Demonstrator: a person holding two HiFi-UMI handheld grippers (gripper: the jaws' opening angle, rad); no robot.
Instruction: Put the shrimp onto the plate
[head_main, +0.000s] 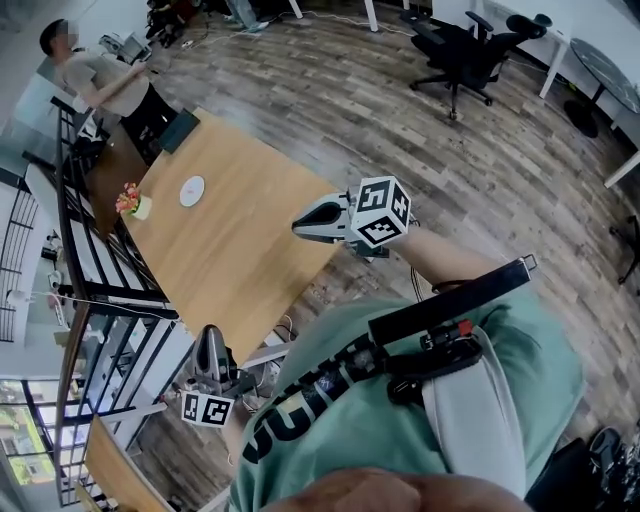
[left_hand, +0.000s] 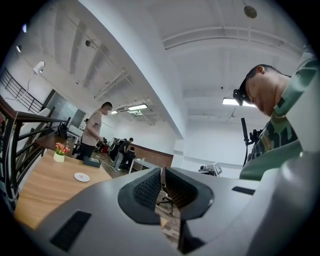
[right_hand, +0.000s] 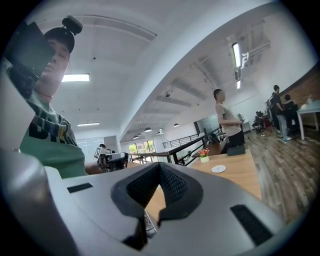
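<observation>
Head view looks down on a long wooden table (head_main: 235, 240) with a metal railing (head_main: 75, 250) along its left side. A white plate (head_main: 192, 190) lies on the tabletop toward the far end, near a small pot of flowers (head_main: 133, 203) at the railing-side edge. It is too small to tell what, if anything, lies on it. Farther back, a dark flat box (head_main: 180, 130) sits at the table's far end beside a standing person (head_main: 105, 80). The right gripper (head_main: 297, 228) points level over the table's near corner, and its marker cube (head_main: 382, 212) sits just behind the jaws. The left gripper (head_main: 208, 332) is off the table, near its near-left edge and close to the railing. Both grippers are well apart from the plate. A black office chair (head_main: 470, 50) stands on the plank floor (head_main: 420, 150), far from the table. In the left gripper view the jaws are closed tip to tip with nothing between them, and the table, plate and flowers lie off to the left. In the right gripper view the jaws are likewise pressed together and empty, and the plate lies beyond them to the right on the tabletop, in front of the flowers.
</observation>
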